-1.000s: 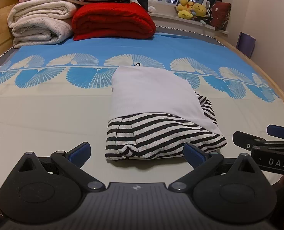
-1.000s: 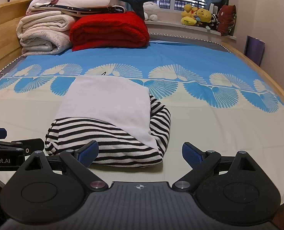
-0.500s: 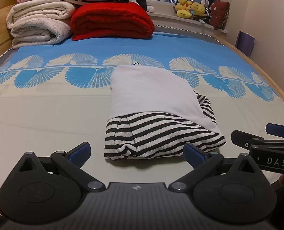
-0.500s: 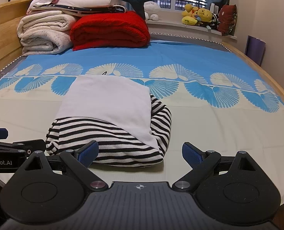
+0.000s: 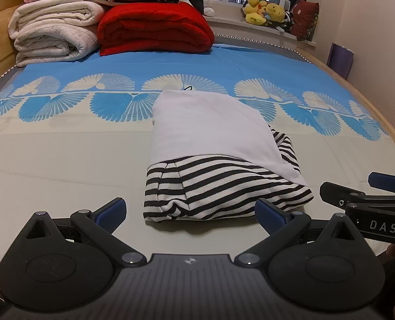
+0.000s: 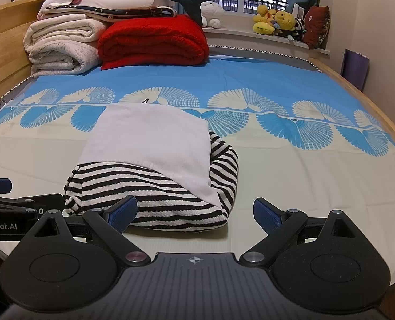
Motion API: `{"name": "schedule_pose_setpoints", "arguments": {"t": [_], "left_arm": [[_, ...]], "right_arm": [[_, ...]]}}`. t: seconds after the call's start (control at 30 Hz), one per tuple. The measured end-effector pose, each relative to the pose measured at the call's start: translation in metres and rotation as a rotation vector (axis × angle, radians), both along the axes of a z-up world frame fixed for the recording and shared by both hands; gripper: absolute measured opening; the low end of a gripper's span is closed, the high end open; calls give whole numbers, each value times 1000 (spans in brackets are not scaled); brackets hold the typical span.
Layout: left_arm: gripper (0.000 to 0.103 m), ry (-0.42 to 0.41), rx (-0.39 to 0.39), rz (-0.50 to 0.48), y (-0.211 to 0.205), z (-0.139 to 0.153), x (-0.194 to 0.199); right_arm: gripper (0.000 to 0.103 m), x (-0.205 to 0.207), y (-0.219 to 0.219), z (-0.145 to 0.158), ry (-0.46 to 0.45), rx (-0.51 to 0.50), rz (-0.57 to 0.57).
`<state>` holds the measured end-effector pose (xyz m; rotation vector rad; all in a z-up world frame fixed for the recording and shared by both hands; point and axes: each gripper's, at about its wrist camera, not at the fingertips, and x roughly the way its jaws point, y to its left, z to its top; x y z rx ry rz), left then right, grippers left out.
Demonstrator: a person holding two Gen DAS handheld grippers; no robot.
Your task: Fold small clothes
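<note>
Striped-and-white folded garment (image 5: 218,165) lies on bedsheet (image 5: 64,160), 12 o'clock of your left gripper (image 5: 190,212). Your left gripper, right gripper (image 6: 194,213): both spread wide, empty. Risk: pinch single top layer at 12 o'clock, fold unrolls; bulky 3 o'clock side slumps.

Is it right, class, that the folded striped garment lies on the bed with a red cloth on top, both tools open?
Not quite: the cloth on the striped garment is white, as the left wrist view shows. It lies on the bed; left tool and right tool are open.

Folded garment (image 5: 213,160) mid-bed (image 5: 64,165); blanket stack (image 5: 104,26) behind; both tongs before garment, apart.
</note>
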<state>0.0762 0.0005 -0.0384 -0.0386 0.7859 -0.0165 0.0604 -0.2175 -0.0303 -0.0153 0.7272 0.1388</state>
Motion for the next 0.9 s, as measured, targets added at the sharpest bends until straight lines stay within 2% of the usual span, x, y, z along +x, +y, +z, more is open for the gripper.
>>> {"name": "schedule_pose_setpoints", "arguments": {"t": [0.9], "left_arm": [[103,1,1,-5,-3,-2,-1]], "right_arm": [[94,-1,-1,-1,2,-2,9]]}}
